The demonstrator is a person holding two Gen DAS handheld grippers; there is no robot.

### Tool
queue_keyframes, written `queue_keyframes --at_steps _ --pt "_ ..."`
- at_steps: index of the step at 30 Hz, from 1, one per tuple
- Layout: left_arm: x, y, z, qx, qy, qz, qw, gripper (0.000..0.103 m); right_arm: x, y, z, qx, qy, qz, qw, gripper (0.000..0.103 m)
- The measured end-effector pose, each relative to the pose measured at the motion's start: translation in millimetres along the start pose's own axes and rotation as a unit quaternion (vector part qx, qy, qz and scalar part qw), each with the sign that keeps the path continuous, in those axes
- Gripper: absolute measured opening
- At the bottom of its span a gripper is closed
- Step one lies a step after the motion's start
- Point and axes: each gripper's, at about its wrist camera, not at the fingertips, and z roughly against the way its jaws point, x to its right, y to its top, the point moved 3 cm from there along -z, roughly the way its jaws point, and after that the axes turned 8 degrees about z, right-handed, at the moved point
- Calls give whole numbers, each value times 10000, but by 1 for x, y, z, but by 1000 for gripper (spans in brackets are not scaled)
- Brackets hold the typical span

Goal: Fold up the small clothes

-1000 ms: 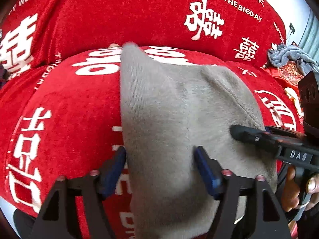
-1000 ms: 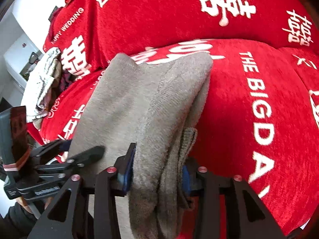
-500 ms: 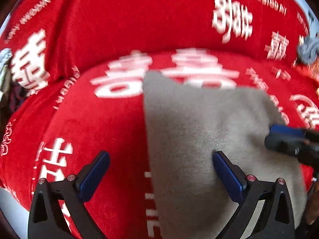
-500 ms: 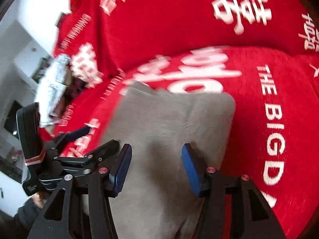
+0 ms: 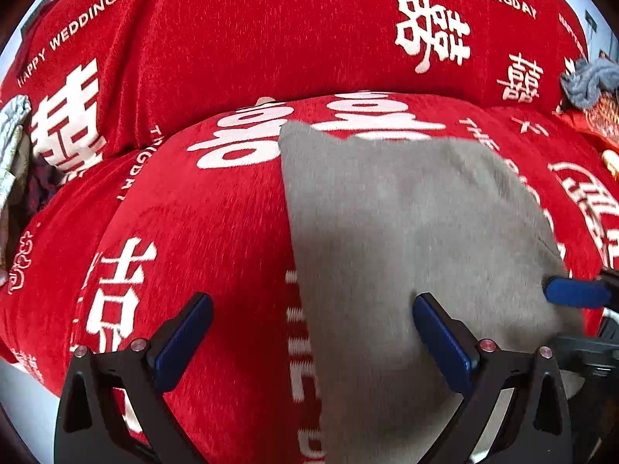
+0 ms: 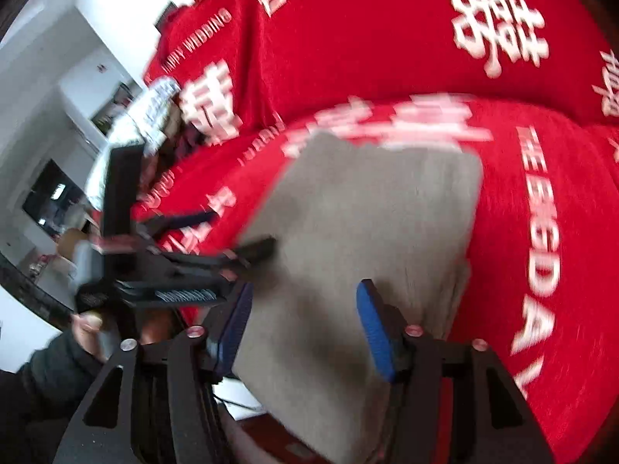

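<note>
A grey garment (image 5: pixel 406 251) lies folded and flat on the red sofa seat (image 5: pixel 185 224). My left gripper (image 5: pixel 309 309) stands wide open over the garment's left edge, one finger over the red cover and the other over the grey cloth, gripping nothing. The right gripper (image 6: pixel 305 295) hovers over the near part of the garment (image 6: pixel 367 212); its jaws are opening and the pads do not press on the cloth. In the right wrist view, which is blurred, the left gripper (image 6: pixel 228 232) shows at the garment's left side. One blue fingertip (image 5: pixel 572 294) of the right gripper shows in the left wrist view.
The red cover with white lettering runs up the sofa back (image 5: pixel 309 38). A pale patterned cloth heap (image 5: pixel 13 147) lies at the seat's far left, and a grey-blue cloth (image 5: pixel 592 77) at the far right. White cabinets (image 6: pixel 58 77) stand beyond the sofa's left end. A person's hand (image 6: pixel 89 324) holds the left gripper.
Both grippers let go of the grey garment, opened and drew back. The cloth, raised and bunched a second ago, now lies flat on the seat.
</note>
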Motion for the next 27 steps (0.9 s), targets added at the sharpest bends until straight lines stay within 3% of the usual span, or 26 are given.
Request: queue_keyframes --at_steps 4,7,10,13,17,27 --pt "0 -16 9 98 87 -125 9998 103 -5 -24 1 -129 -159 12 9998 61" --pt "-2 -24 22 137 125 -149 9997 103 -11 -32 4 -396 -520 101 9978 61" --pt "-1 -26 45 395 144 -199 9989 103 -25 -33 20 -392 -812 341 9953 62" --pt "5 -27 72 957 166 -295 9948 103 -43 -23 46 10 -1162 577 9916 63" --pt "4 -24 96 1610 314 -120 9864 103 -58 -4 77 762 -2022 741 9736 79" --pt "4 -26 93 1354 252 44 9905 103 -66 -3 77 710 -2074 532 9742 79"
